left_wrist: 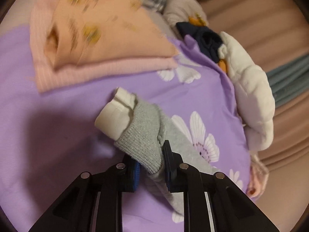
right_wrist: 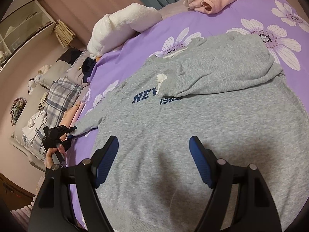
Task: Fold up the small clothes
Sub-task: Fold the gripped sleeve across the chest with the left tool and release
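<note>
The left gripper pinches the grey sweatshirt's left sleeve cuff; a shallow bite on the ribbing could slip as the sleeve is carried across. The right gripper, jaws spread, hovers over the hem. Beyond lie the purple flowered bedsheet, folded pink clothes, a white plush toy and a padded headboard.
</note>
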